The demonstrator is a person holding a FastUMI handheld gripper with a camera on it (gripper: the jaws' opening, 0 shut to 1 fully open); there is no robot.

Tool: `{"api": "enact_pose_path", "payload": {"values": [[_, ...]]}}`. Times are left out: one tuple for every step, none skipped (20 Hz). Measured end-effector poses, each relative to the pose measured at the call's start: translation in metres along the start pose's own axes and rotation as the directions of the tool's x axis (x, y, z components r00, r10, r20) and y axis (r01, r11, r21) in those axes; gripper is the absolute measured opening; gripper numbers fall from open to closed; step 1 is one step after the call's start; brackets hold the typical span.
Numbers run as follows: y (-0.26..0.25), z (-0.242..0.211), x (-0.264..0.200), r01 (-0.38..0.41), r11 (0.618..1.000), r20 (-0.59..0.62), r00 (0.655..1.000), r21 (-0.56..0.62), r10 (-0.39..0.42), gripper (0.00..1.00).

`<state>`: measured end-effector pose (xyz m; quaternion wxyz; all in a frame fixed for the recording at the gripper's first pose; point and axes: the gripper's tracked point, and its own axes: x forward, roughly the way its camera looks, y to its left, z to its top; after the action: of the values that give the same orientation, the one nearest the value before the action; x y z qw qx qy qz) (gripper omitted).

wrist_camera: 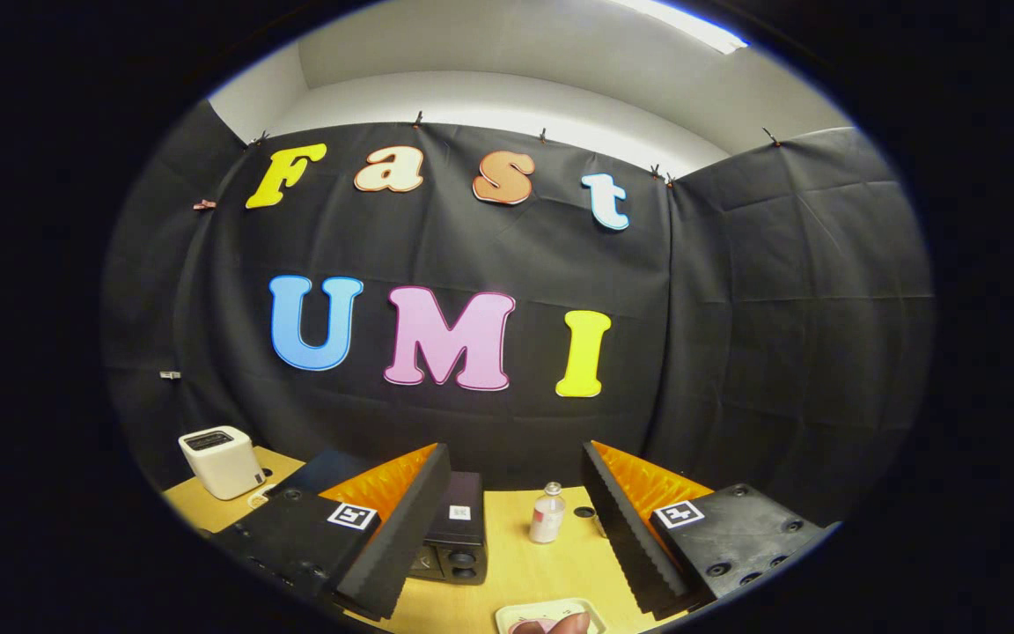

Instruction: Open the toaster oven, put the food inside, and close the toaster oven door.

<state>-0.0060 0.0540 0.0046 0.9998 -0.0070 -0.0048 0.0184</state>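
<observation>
— Two fingers of the tongs (516, 528) stand spread wide apart in the gripper view, pinching nothing. Where does the toaster oven lie from them?

— The toaster oven (454, 537) is a dark box on the table (516, 577), just beyond the left finger and partly hidden behind it. Its front with the knobs faces near; I judge the door is not yet open, though the finger covers most of it.

— And the food?

— Near, low between the fingers, a pale tray (551, 612) holds something pinkish, the food (555, 625), cut off at the bottom. So the oven is left and farther, the food near and central.

— Anything in the way?

— A small bottle (547, 513) stands far, between the fingers, right of the oven. A white box (221, 460) sits far left.

— Next move, then?

— Probably swing left toward the oven door first.
</observation>
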Motion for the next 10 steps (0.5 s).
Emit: {"api": "enact_pose_path", "payload": {"values": [[0.012,0.0,0.0,-0.012,1.0,-0.003,1.0,0.006,0.012,0.98],[0.024,-0.002,0.002,-0.024,1.0,-0.005,1.0,0.012,0.024,0.98],[0.038,-0.004,0.003,-0.04,0.999,-0.01,0.999,0.013,0.04,0.98],[0.052,-0.008,0.004,-0.057,0.998,-0.015,0.998,0.015,0.057,0.98],[0.066,-0.011,0.005,-0.07,0.997,-0.018,0.997,0.019,0.071,0.98],[0.081,-0.016,0.008,-0.081,0.996,-0.023,0.996,0.025,0.082,0.98],[0.092,-0.023,0.009,-0.089,0.996,-0.031,0.995,0.033,0.09,0.98],[0.103,-0.029,0.012,-0.097,0.994,-0.042,0.994,0.043,0.099,0.98],[0.114,-0.039,0.016,-0.104,0.993,-0.06,0.992,0.053,0.107,0.98],[0.124,-0.05,0.02,-0.109,0.992,-0.083,0.99,0.063,0.114,0.98]]}}
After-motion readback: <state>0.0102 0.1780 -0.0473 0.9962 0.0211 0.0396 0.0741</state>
